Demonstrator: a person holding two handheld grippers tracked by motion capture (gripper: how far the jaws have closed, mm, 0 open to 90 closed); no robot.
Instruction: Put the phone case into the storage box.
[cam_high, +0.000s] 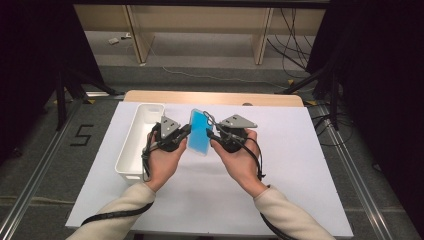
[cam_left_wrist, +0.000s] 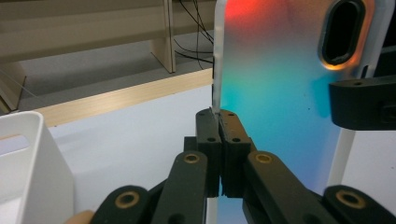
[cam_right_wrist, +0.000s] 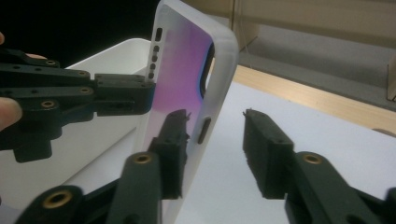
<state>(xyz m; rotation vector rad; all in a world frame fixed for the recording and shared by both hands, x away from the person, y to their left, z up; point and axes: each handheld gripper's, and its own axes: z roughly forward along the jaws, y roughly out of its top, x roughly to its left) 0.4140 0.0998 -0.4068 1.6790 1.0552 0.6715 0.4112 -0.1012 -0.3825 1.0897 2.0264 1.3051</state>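
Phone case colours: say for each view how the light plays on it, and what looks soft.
High view: phone case flat blue, evenly lit, picture coarse. Left gripper view: its sheen runs from red at the top to teal below, near links of the left hand-held gripper blurred. Right gripper view: it glows purple-pink, dark reflection, close links soft.

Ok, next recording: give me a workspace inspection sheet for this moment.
Surface: white sheet over a wooden table.
Job's things: phone case, held up off the sheet; white bin left of it.
Clutter: nothing seen.
Grippers: left hand-held gripper shut on the case's edge; right hand-held gripper open, one jaw beside the case's rim.
Cables: one trails from each gripper along the forearms.
Surroundings: wooden shelf frame, loose floor cables, black curtains.
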